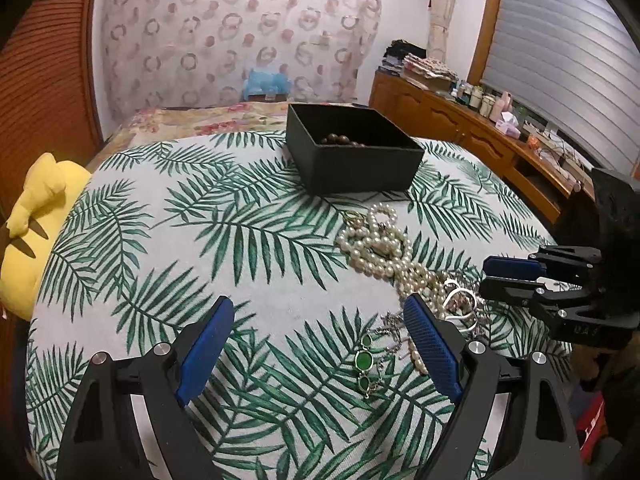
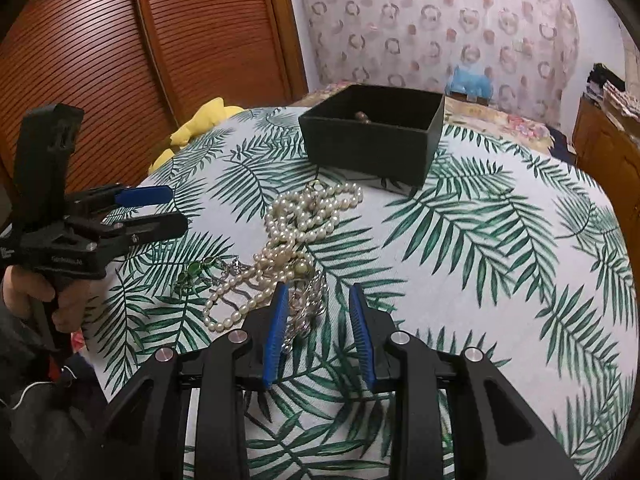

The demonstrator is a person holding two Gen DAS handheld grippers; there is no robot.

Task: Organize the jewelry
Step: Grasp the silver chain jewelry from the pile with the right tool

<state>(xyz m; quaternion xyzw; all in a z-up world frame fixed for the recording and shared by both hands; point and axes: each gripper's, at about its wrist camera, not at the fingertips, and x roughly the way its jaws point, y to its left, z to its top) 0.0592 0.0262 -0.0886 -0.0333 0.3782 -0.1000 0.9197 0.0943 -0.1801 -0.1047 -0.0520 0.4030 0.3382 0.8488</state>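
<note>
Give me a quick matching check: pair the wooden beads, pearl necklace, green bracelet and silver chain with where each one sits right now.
Things:
1. wooden beads
2. pearl necklace
3. green bracelet
4. silver chain

Places:
A. between the right gripper's open jaws
B. inside the black box
C. on the cloth between box and grippers
D. just inside the left gripper's right-hand jaw

Pairs: 1-B, 2-C, 3-D, 4-A

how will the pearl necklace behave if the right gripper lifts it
The pearl necklace lies in tangled loops, so it will likely hang limp. Its round beads may slip between pads. It overlaps the silver chain, so that may drag along.
</note>
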